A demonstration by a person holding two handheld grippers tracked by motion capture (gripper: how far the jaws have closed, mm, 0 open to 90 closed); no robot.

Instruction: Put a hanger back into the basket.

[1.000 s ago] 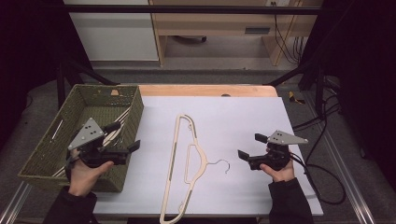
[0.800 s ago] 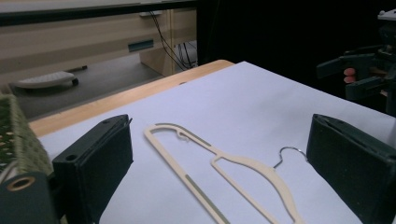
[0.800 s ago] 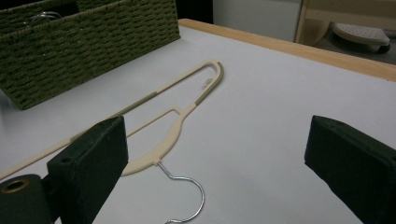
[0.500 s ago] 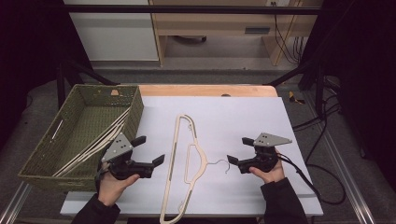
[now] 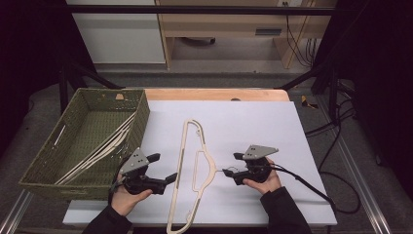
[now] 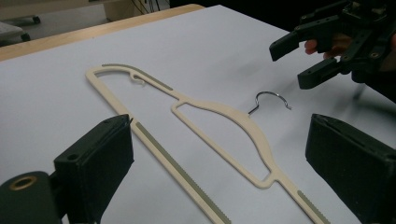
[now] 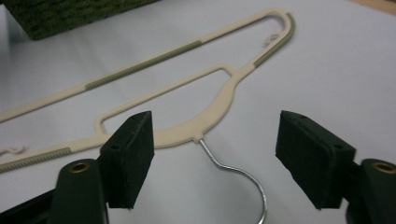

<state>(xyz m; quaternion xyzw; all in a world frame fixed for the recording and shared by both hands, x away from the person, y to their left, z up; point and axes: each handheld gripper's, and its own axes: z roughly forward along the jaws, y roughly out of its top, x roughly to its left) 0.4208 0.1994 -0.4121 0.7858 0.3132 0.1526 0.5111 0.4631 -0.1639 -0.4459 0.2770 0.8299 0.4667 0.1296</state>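
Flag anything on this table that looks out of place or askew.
One cream hanger lies loose on the white table, while the others sit in the green basket. Otherwise nothing looks spilled or damaged.

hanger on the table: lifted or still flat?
Flat. The hanger lies on the white table; the right gripper has been closing, its jaws either side of the wire hook, not touching.

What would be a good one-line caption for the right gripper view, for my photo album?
Open right gripper closing around the metal hook of a cream hanger lying on the white table.
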